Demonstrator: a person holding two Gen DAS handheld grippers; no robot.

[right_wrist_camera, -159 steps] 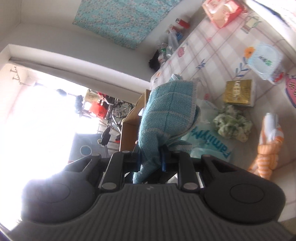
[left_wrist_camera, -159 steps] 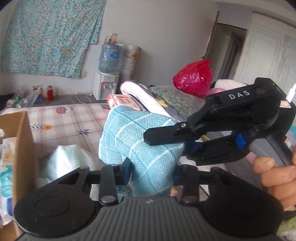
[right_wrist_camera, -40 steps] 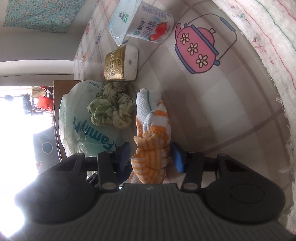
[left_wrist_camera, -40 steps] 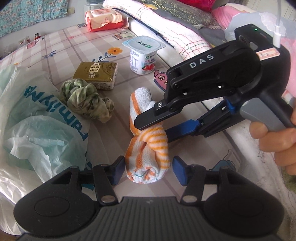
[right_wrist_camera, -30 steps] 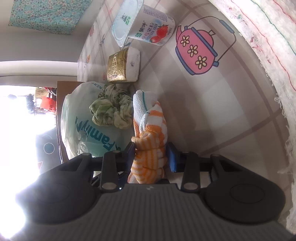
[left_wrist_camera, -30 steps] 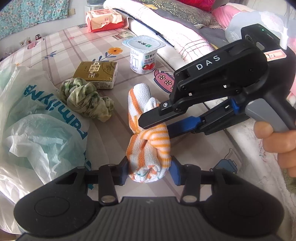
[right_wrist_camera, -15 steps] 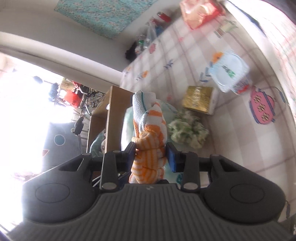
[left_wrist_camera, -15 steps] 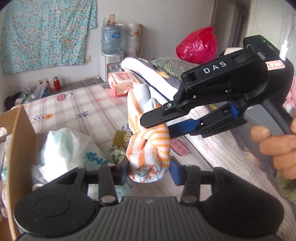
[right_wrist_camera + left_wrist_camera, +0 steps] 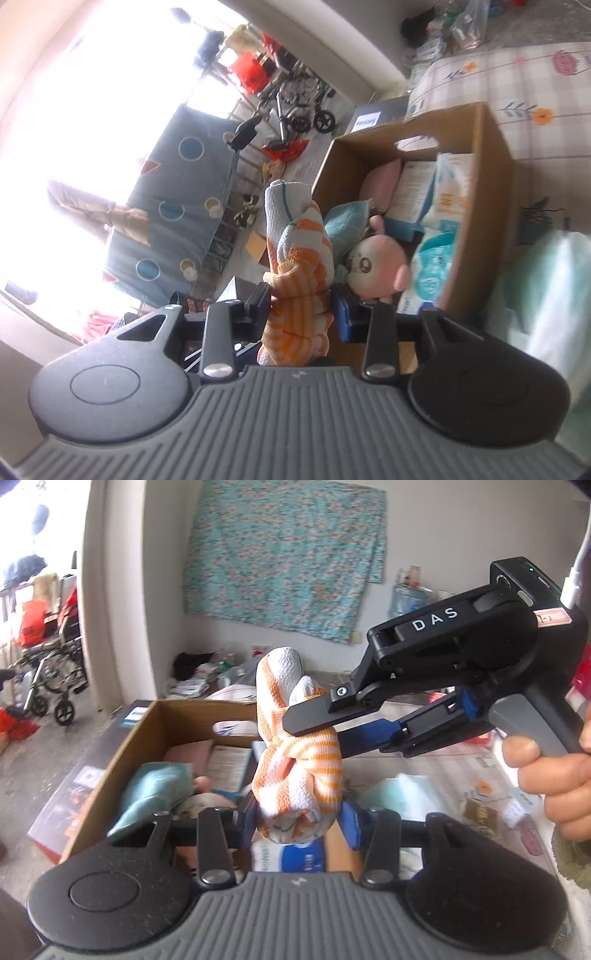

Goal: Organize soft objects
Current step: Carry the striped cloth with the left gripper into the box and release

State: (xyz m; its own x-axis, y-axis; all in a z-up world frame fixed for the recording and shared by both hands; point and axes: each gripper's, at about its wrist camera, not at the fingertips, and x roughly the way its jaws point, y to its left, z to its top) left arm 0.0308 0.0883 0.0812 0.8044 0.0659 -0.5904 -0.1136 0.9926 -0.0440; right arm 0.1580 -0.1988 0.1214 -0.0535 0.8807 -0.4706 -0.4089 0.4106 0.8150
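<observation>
An orange-and-white striped knotted towel (image 9: 295,771) is held in the air by both grippers. My left gripper (image 9: 298,821) is shut on its lower end. My right gripper (image 9: 301,304) is shut on the same towel (image 9: 299,258), and its black body (image 9: 436,657) reaches in from the right in the left wrist view. The towel hangs over an open cardboard box (image 9: 147,731) that also shows in the right wrist view (image 9: 491,177). The box holds a teal cloth (image 9: 147,794), a pink plush toy (image 9: 373,266) and wipe packs (image 9: 439,206).
A pale green plastic bag (image 9: 554,295) lies on the checked bed sheet (image 9: 535,92) beside the box. A gold packet (image 9: 480,814) lies on the sheet at right. A wheelchair (image 9: 48,679) and floor clutter stand beyond the box.
Both grippers have swung left with the towel, from above the bed sheet to above the open cardboard box. The grip on the towel is unchanged.
</observation>
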